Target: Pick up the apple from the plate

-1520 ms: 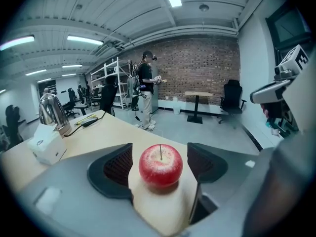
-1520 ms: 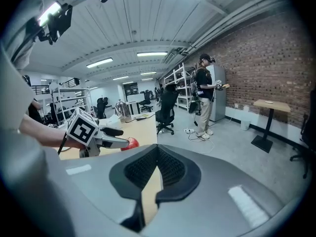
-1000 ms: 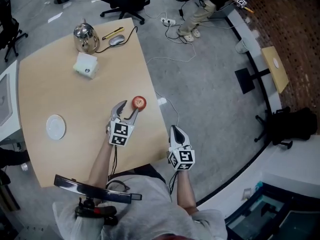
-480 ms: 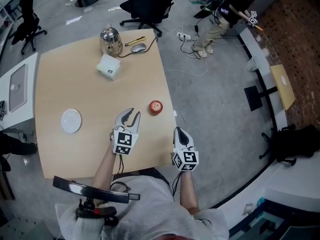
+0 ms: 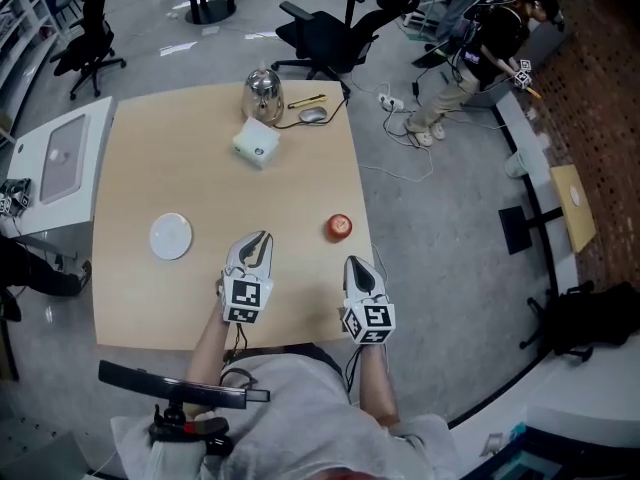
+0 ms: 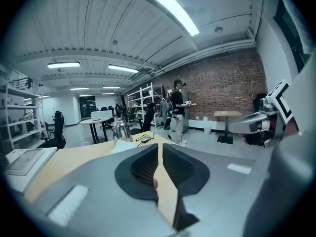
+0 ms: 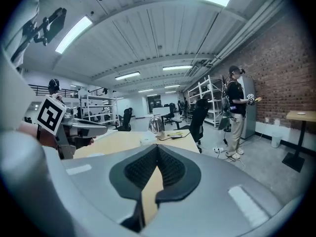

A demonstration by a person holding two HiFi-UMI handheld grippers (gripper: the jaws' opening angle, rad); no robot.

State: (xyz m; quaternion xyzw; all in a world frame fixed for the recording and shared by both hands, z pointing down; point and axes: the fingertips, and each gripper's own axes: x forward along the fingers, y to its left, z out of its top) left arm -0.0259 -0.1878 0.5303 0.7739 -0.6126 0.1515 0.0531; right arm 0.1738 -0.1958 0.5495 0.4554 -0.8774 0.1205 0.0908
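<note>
Apple (image 5: 338,227): red, on the bare table (image 5: 180,178), right of centre, near its right edge, well apart from the empty plate (image 5: 171,236) at left.
Left gripper (image 5: 259,240): jaws closing to a slim gap, nothing between.
Right gripper (image 5: 356,265): jaws together, empty.
Handling: we judge either gripper must open wide first, then set its pads astride the apple's widest part.

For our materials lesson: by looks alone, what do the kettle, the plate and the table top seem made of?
Kettle: probably polished metal, perhaps stainless steel; its silvery body shows bright reflections.
Plate: smooth plain white, ceramic or plastic; too small to tell.
Table top: matt, pale wood-look, maybe laminate or veneer; even tan, no glare.
</note>
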